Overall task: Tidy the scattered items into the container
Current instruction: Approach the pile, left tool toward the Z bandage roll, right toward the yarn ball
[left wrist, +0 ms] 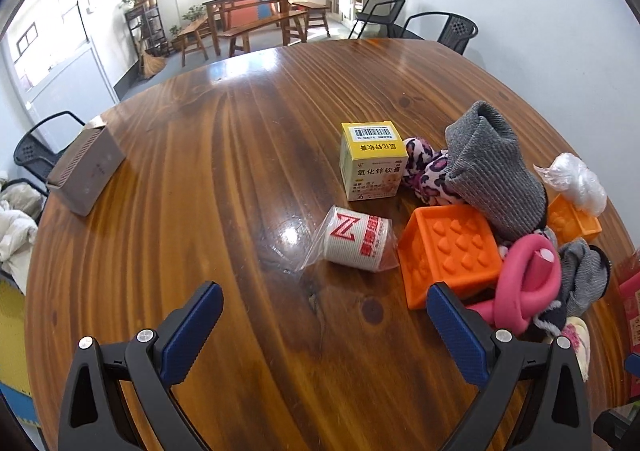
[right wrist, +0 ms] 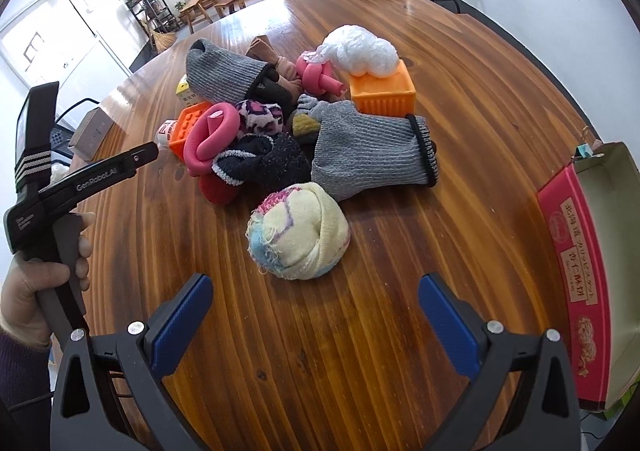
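Straight ahead of my right claw (right wrist: pixel 312 325), jaws apart and empty, sits the sock ball (right wrist: pixel 299 231), with the box (right wrist: pixel 576 271) at the tabletop's right edge.

A glossy round wooden table (left wrist: pixel 224 155) with strong dark grain carries everything. Toward its left edge sits a grey-brown box (left wrist: pixel 86 169), well apart from the rest. Near the middle stand a yellow ointment carton (left wrist: pixel 372 161) and a bagged paper cup (left wrist: pixel 354 243) lying on its side, beside an orange silicone mould (left wrist: pixel 450 253). A heap of socks and gloves sprawls there; a balled cream sock (right wrist: pixel 300 231) rests alone nearer. A red cardboard box (right wrist: pixel 576 279) sits at the right edge.
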Demonstrator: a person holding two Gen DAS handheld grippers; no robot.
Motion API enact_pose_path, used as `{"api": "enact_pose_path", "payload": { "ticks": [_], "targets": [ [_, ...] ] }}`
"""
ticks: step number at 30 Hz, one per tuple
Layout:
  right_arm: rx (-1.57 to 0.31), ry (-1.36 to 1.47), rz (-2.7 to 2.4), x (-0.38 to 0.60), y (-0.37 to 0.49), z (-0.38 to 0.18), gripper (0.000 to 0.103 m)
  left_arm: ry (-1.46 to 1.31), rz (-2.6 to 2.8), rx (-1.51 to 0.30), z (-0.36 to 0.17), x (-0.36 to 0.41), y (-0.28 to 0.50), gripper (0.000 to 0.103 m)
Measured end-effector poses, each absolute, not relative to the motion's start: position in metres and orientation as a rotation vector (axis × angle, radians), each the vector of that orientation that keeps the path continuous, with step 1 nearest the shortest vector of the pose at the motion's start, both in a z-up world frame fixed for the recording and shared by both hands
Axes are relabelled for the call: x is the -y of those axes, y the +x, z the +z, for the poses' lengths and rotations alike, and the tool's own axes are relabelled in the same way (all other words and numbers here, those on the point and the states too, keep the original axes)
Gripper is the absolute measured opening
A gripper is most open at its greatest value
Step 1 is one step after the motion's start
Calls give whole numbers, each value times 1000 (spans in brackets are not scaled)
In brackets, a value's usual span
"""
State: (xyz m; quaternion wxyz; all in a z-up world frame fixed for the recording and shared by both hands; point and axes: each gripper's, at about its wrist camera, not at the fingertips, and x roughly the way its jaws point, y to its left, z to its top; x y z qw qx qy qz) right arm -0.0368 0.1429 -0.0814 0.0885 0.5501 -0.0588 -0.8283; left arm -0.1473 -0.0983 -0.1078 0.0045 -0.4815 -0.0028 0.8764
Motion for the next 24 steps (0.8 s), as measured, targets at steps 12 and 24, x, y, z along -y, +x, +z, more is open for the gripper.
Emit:
{"api": "enact_pose_path", "payload": {
  "ticks": [12, 24],
  "targets": [
    [200, 1683, -2464, -134, -46, -93, 103, -1482, 2739, -4, -119, 96, -188, 103],
    [197, 1678, -2472, -129, -49, -93, 103, -1467, 2741, 53, -125, 106, -199, 103]
  ]
}}
